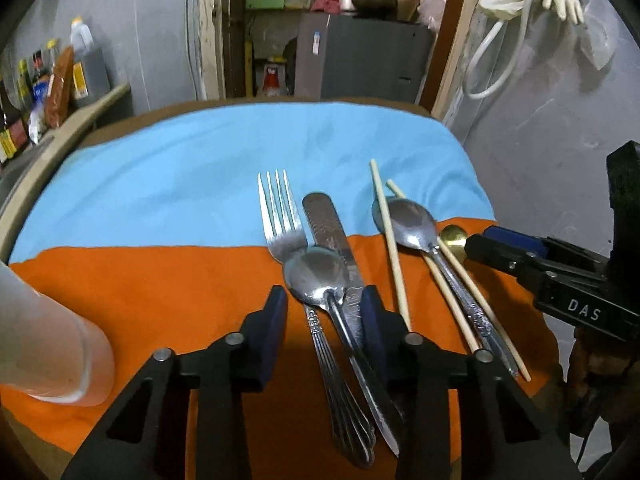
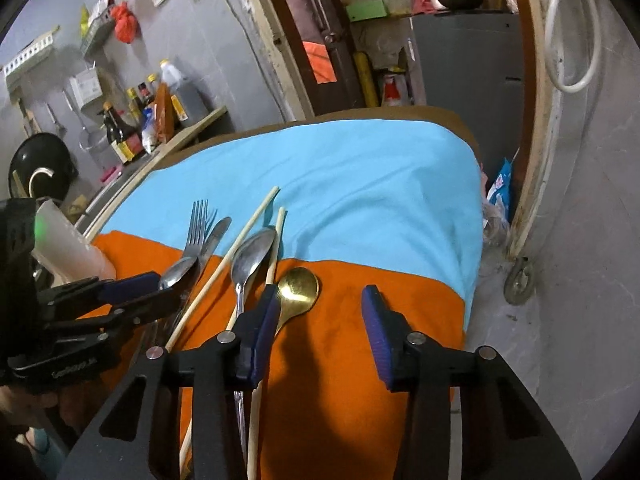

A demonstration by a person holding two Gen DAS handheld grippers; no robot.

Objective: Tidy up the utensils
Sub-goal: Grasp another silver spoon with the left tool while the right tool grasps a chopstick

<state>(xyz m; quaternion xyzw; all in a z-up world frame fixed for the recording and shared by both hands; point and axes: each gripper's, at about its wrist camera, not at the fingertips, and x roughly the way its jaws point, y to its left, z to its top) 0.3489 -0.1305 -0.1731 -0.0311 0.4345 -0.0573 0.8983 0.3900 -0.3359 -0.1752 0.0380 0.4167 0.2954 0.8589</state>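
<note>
Left gripper (image 1: 325,307) spread wide, holding nothing; fork (image 1: 282,216), butter knife (image 1: 334,240), steel spoon (image 1: 316,274) lying between fingers, handles toward camera, heads pointing away.

Right gripper (image 2: 320,326) likewise wide apart, empty; gold spoon (image 2: 298,290) bowl just inside left finger (image 2: 260,336), handle hidden beneath it.

Translucent plastic cup (image 1: 48,344) left of left gripper; contents unclear.

Second steel spoon (image 2: 250,258) and chopsticks (image 2: 224,264) left of right gripper, long axes running away, across orange cloth (image 2: 352,344) onto blue cloth (image 2: 360,184).
</note>
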